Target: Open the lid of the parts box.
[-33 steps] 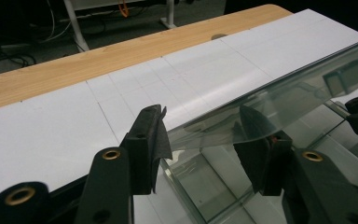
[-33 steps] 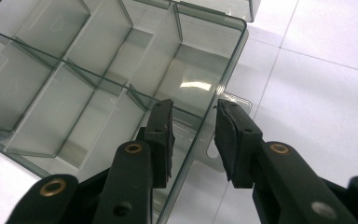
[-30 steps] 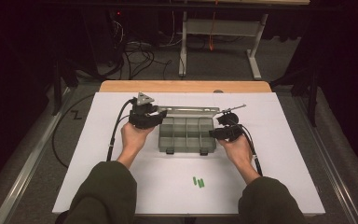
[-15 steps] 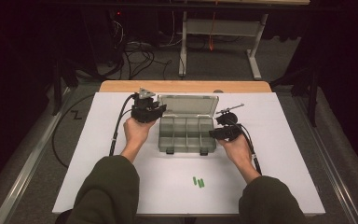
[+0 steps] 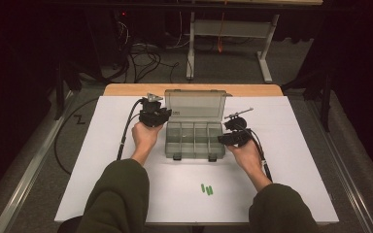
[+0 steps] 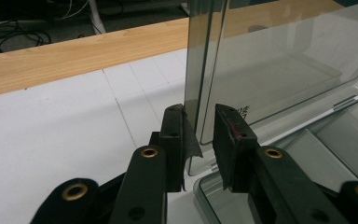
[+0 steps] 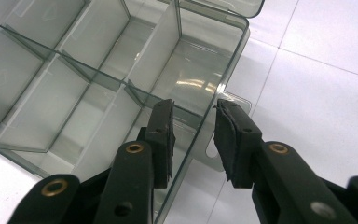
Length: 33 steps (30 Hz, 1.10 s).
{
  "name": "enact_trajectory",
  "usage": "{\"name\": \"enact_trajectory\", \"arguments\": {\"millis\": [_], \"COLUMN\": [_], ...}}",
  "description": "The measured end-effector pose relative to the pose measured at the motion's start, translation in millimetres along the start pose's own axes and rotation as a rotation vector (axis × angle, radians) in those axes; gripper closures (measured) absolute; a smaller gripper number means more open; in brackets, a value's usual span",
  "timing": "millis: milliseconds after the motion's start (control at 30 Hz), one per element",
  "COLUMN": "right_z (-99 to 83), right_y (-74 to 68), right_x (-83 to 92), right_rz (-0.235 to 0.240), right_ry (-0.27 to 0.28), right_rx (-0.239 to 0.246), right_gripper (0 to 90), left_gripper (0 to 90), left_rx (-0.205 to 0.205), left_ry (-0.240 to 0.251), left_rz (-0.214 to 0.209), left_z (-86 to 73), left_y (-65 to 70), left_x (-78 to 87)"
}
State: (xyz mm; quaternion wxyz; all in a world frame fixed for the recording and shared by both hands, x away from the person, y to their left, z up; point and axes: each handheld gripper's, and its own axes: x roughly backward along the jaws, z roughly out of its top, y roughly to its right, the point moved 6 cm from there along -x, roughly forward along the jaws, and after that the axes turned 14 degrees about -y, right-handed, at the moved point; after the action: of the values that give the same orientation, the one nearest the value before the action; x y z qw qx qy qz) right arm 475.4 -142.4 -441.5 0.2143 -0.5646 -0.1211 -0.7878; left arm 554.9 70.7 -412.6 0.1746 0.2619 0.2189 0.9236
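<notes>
My left gripper (image 5: 161, 114) sits at the left edge of the raised lid (image 5: 194, 104) of the clear grey plastic compartment box (image 5: 194, 140), which rests mid-counter on the white sheet (image 5: 291, 160) covering the counter, a wooden strip (image 5: 126, 90) showing at the far edge. The lid stands roughly upright, hinged at the far side of the box. In the left gripper view the lid's edge (image 6: 205, 60) runs between my two black fingers (image 6: 173, 135); they have just been closing, the left pad looks to touch the plastic, a narrow gap still shows on the right side, so no firm clamp yet. My right gripper (image 5: 229, 138) is at the right end of the box base. In the right gripper view its fingers (image 7: 161, 128) straddle the end wall (image 7: 200, 126) of the box, one inside the compartment, one outside over the small latch tab (image 7: 214, 154); gaps show on both sides, so they are open around the wall, not pinching. Small green pieces (image 5: 207, 189) lie on the sheet near me, well apart from the box.
</notes>
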Motion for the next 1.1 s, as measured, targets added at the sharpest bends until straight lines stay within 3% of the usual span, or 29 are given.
{"name": "enact_trajectory", "arguments": {"millis": [433, 900, 1100], "right_z": [0.3, 0.1, -0.2], "right_y": [1.1, 0.4, 0.3], "right_x": [0.0, -0.2, -0.1], "right_rz": [0.007, -0.004, -0.005], "right_ry": [-0.001, -0.001, -0.001], "right_rx": [0.001, 0.001, 0.002], "right_gripper": [70.4, 71.1, 71.0], "left_gripper": [75.5, 73.5, 71.3], "left_rx": [0.011, 0.013, 0.027], "left_ry": [-0.008, -0.075, -0.098], "left_rz": [0.025, 0.063, 0.060], "left_z": [-1.0, -15.5, -18.7], "left_y": [-7.3, -17.4, -19.9], "left_x": [-12.6, -25.2, -27.2]}}
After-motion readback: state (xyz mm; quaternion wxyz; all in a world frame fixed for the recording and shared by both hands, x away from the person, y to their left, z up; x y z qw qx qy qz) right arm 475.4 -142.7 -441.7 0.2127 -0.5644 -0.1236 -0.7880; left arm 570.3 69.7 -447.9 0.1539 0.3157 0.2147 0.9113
